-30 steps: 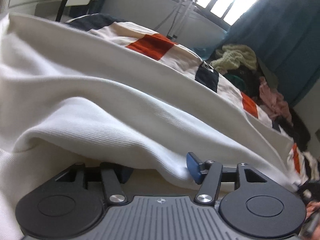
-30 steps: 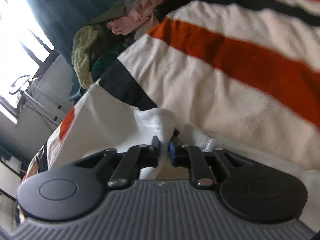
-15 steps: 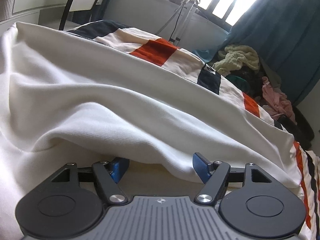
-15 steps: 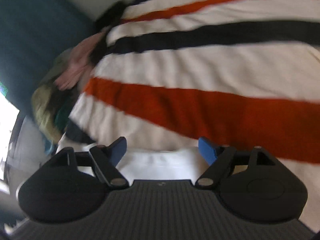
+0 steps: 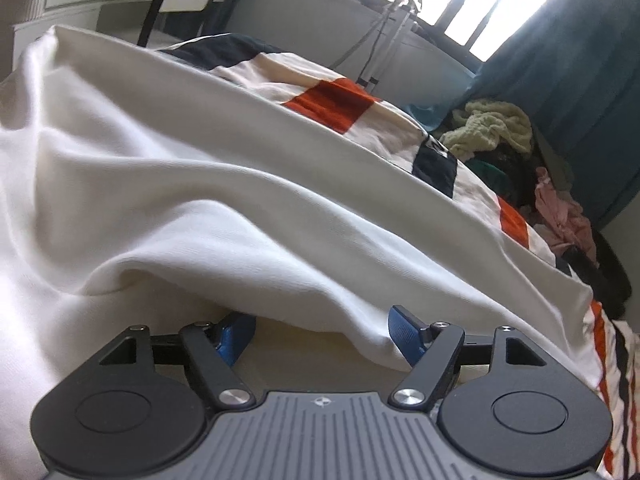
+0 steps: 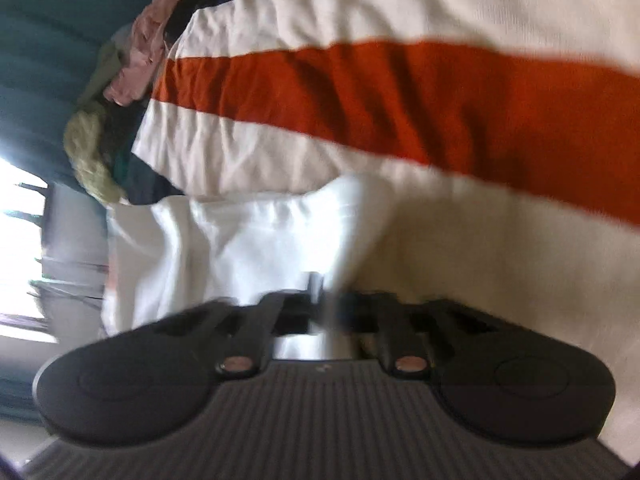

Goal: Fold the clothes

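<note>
- A white ribbed-knit garment [image 5: 208, 184] is seen spread low across the left wrist view, its long folds running from upper left down to lower right, where its edge [image 5: 576, 292] ends.
- The left gripper [image 5: 320, 330] is held at the garment's near fold; its jaws are spread wide, blue pads [image 5: 404, 330] apart, the cloth draped over the gap and nothing pinched.
- The garment is laid on a cream bedcover with orange and navy stripes [image 5: 332, 100].
- Behind, a heap of loose clothes [image 5: 504, 136] is piled by a teal curtain [image 5: 580, 64]; a bright window [image 5: 480, 4] sits upper right.
- In the blurred right wrist view, the same white garment [image 6: 248, 240] lies left of centre, against the bedcover's wide orange stripe [image 6: 400, 100].
- The right gripper [image 6: 320, 292] is seen with jaws pressed together on a raised bit of the white cloth.
- The clothes heap [image 6: 116, 112] is at far left.
</note>
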